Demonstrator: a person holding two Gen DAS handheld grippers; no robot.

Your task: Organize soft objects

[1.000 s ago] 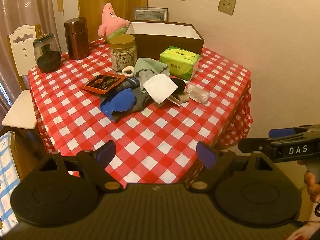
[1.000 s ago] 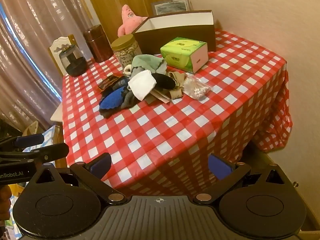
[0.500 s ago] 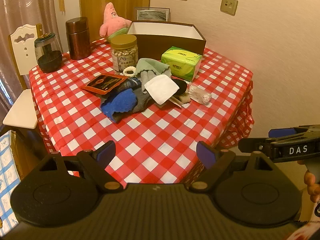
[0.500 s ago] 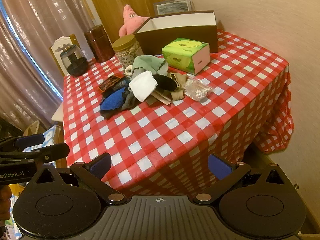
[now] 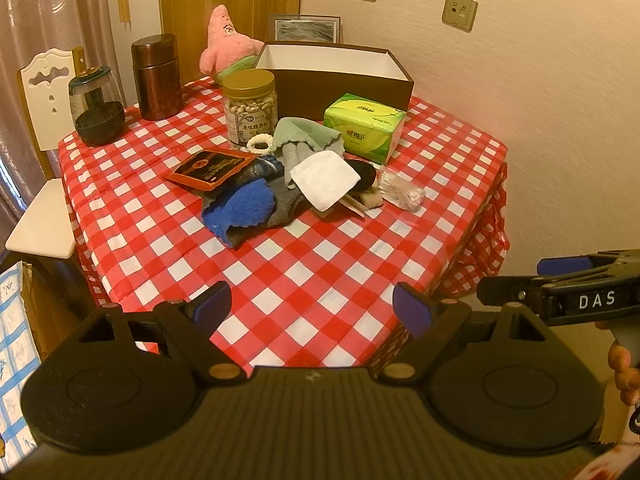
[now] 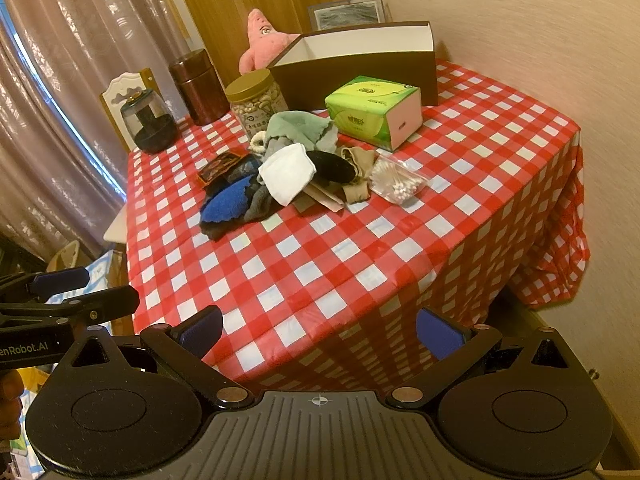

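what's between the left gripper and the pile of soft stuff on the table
Only bare checked tablecloth: nothing lies between the open left gripper and the pile of soft things. The left wrist view shows it best.

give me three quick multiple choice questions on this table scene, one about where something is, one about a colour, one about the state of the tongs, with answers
1. Where is the pink plush toy?
A. At the far side of the table, beside the brown box
B. Inside the brown box
C. On the pile of cloths

2. What colour is the tissue pack?
A. Blue
B. Green
C. Orange

3. How do the left tongs and right tongs stand?
A. Both shut on a cloth
B. Left open, right shut on a sock
C. Both open, holding nothing

Answers:
1. A: the toy sits at the box's left end, behind the nut jar.
2. B: its wrapper is green, seen in both views.
3. C: on each, the blue pads stand wide apart with only checked tablecloth between them.
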